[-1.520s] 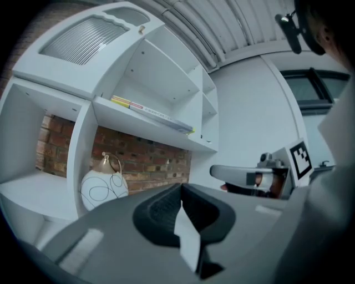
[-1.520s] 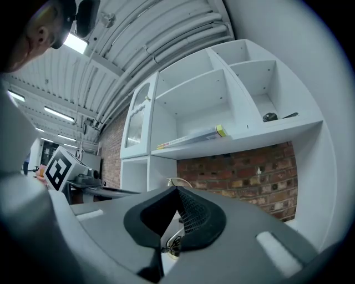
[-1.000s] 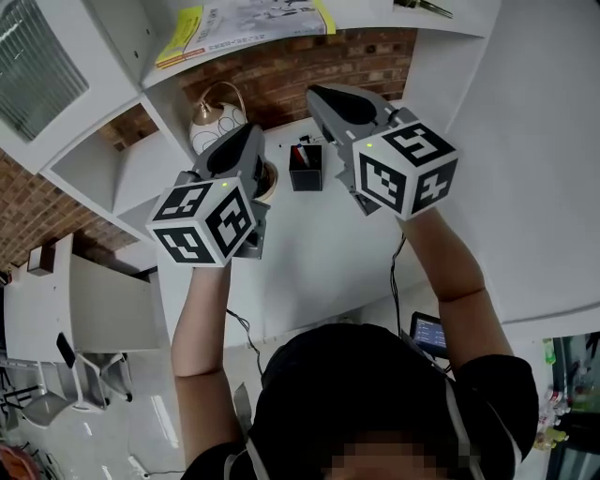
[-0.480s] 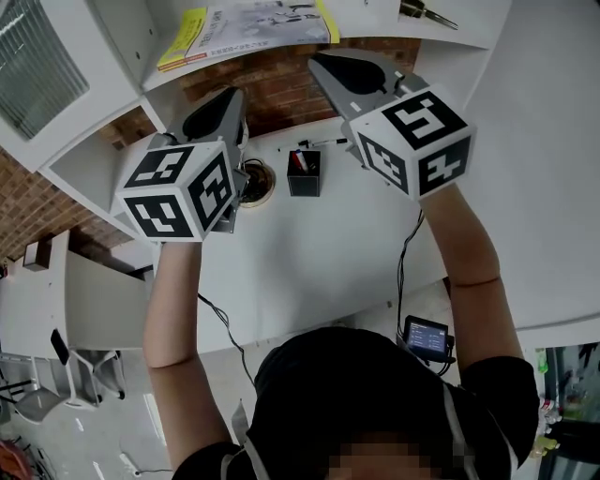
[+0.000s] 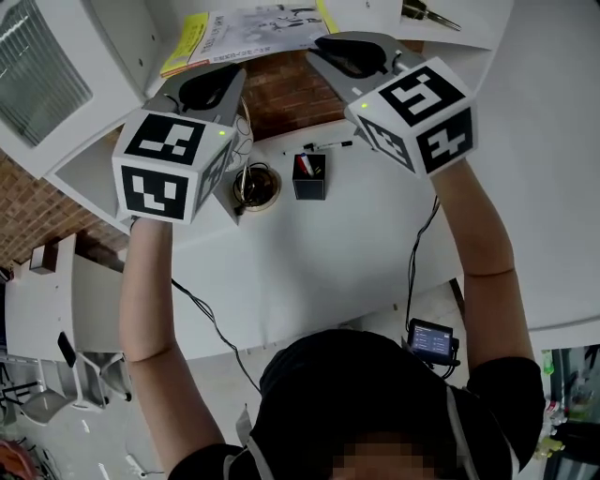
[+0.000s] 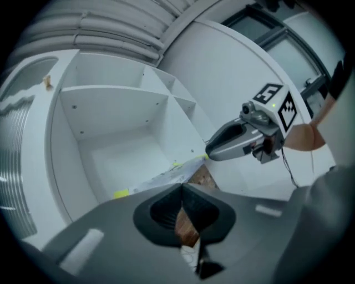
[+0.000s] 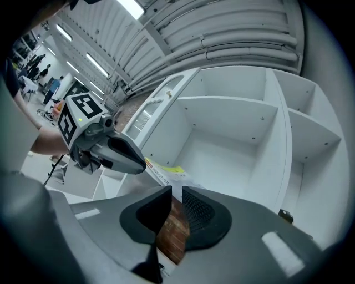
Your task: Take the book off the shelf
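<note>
Both hands have gone up since a moment ago. The two tools are now close under the book. The book lies flat on the white shelf, above the brick wall, and nothing holds it.

The left gripper has its jaws pressed together with nothing in them. The right gripper has just been opening its jaws. They stand a little apart, and only the brick wall shows through the gap. Its tip is very near the book's edge, but I cannot tell if it touches. Down on the table stands a small black pen box.
</note>
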